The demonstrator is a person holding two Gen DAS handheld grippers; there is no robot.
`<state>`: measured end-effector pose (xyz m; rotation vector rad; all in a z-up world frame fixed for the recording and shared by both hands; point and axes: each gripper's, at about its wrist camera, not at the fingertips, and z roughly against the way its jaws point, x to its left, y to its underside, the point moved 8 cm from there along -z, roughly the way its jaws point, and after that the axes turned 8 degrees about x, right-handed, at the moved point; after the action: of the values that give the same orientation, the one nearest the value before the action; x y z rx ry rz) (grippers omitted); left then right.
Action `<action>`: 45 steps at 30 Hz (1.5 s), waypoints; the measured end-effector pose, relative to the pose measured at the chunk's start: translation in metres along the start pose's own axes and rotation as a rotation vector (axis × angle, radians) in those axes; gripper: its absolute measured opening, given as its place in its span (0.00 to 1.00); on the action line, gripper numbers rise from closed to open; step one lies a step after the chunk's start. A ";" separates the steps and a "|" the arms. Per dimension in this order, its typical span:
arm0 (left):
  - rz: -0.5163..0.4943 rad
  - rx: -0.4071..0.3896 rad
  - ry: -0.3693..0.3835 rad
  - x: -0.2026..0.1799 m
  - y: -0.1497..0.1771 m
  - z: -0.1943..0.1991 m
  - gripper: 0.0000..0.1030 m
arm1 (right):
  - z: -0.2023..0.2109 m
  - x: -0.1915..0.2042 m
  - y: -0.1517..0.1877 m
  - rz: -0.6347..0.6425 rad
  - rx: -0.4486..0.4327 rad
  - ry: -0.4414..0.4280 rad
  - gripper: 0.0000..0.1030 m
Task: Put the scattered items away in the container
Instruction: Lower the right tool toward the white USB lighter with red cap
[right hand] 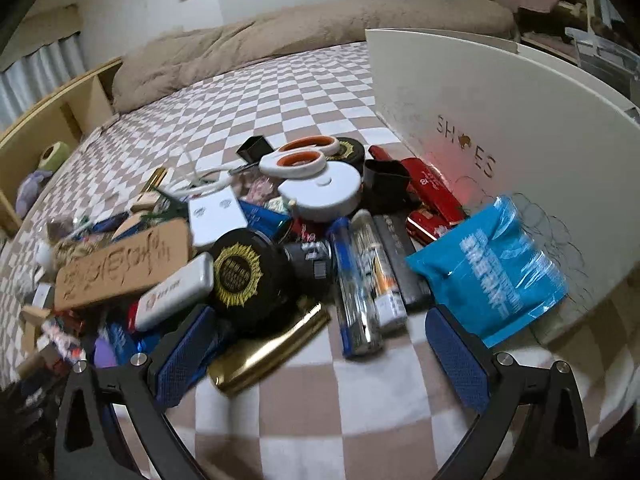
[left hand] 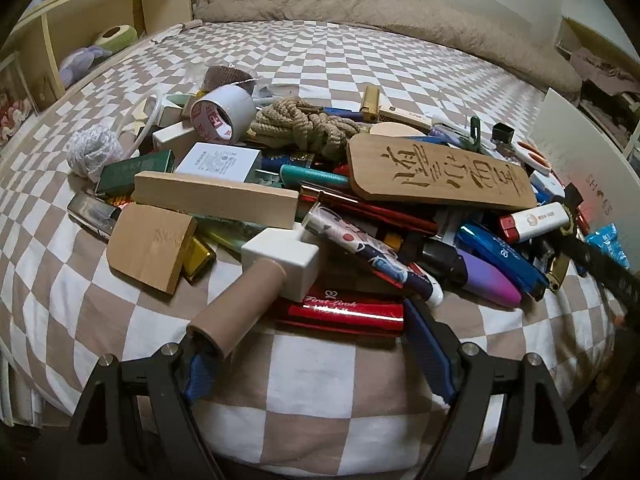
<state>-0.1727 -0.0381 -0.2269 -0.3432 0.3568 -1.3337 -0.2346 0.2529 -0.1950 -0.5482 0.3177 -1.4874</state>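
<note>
A heap of small items lies on the checked bedsheet [left hand: 312, 364]. In the left wrist view I see a carved wooden plaque [left hand: 440, 170], a rope coil [left hand: 304, 124], a tape roll [left hand: 224, 114], a wood block [left hand: 216, 198] and a brown tube [left hand: 240, 304] on a white block. My left gripper [left hand: 316, 344] is open, just short of a red "First Look" box [left hand: 344, 312]; the tube's end is by its left finger. My right gripper [right hand: 320, 344] is open over a gold item [right hand: 264, 356], near a blue pouch [right hand: 492, 268]. The white "SHOES" box [right hand: 500, 120] stands at right.
A beige duvet [left hand: 360, 4] lies at the bed's far end. A wooden shelf unit [left hand: 80, 28] runs along the left side. White scissors [right hand: 300, 158] and a black round tin [right hand: 244, 276] lie in the heap. Bare sheet lies in front of both grippers.
</note>
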 end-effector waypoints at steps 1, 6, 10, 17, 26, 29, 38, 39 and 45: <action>0.000 0.000 0.000 0.000 0.000 0.000 0.81 | 0.004 0.002 0.003 0.027 -0.008 0.008 1.00; -0.003 0.000 -0.004 0.001 0.001 0.000 0.81 | 0.024 0.019 0.007 0.132 -0.047 0.014 1.00; 0.000 -0.001 0.000 0.000 0.000 0.000 0.81 | 0.027 0.049 0.003 0.236 -0.074 0.040 1.00; 0.008 -0.002 0.015 0.002 0.002 0.000 0.81 | 0.014 0.084 -0.006 0.336 -0.077 0.083 1.00; 0.013 -0.002 0.029 0.003 0.003 0.002 0.81 | -0.005 0.104 -0.011 0.417 -0.049 0.176 1.00; 0.013 -0.001 0.031 0.003 0.003 0.002 0.81 | -0.008 0.098 -0.008 0.439 -0.043 0.188 1.00; 0.014 -0.001 0.031 0.003 0.003 0.002 0.81 | -0.006 0.081 -0.010 0.485 -0.072 0.275 1.00; 0.014 -0.001 0.030 0.003 0.003 0.002 0.81 | -0.007 0.076 -0.011 0.467 -0.060 0.265 1.00; 0.012 -0.001 0.027 0.003 0.004 0.002 0.81 | -0.009 0.061 -0.015 0.386 -0.030 0.212 1.00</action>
<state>-0.1682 -0.0400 -0.2270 -0.3236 0.3821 -1.3274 -0.2473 0.1918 -0.1865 -0.3287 0.5783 -1.1665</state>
